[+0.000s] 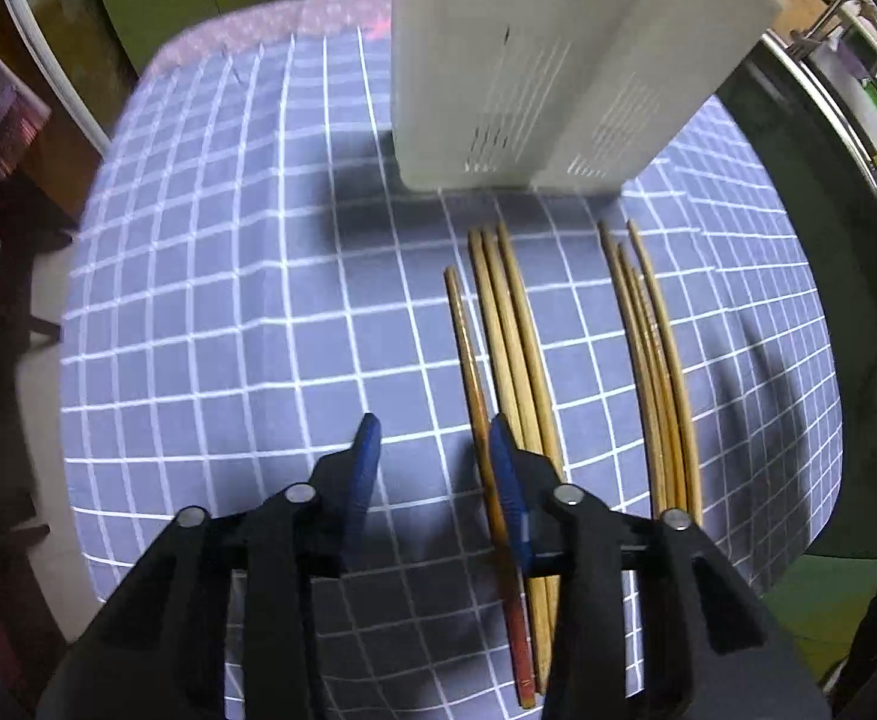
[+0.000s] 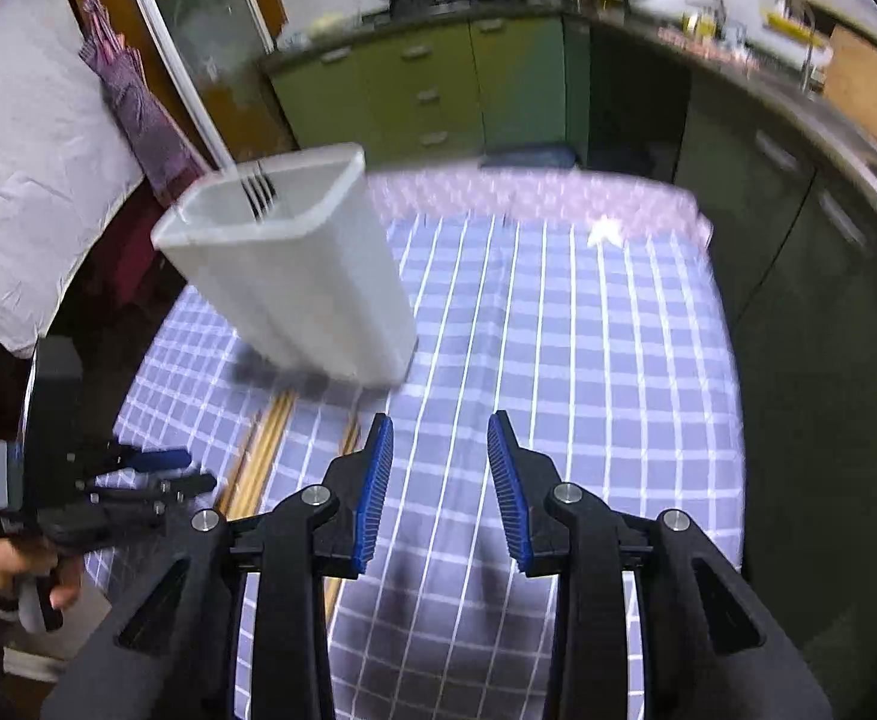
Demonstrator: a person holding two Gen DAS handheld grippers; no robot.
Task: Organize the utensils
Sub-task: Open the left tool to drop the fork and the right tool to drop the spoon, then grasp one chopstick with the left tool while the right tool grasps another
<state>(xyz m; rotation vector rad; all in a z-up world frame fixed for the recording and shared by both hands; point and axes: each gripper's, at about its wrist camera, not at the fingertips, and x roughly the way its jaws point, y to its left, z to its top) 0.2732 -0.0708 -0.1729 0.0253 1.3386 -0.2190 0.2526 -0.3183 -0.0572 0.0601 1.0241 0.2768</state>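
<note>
A white slotted utensil holder [image 1: 534, 66] stands on the blue checked tablecloth; it also shows in the right wrist view [image 2: 294, 276], with a fork [image 2: 258, 195] standing in it. Several wooden chopsticks lie in front of it in two bundles, left [image 1: 507, 348] and right [image 1: 654, 372]. My left gripper [image 1: 435, 438] is open and empty, low over the cloth, its right finger over the left bundle. It also shows in the right wrist view [image 2: 168, 471]. My right gripper [image 2: 441, 438] is open and empty above the cloth, right of the holder. Chopsticks [image 2: 264, 444] lie to its left.
The table [image 2: 558, 312] has a pink-patterned cloth strip at its far edge. Green kitchen cabinets [image 2: 438, 78] and a counter with pots stand behind it. A dark counter [image 2: 798, 192] runs along the right. A white sheet [image 2: 24, 150] hangs at the left.
</note>
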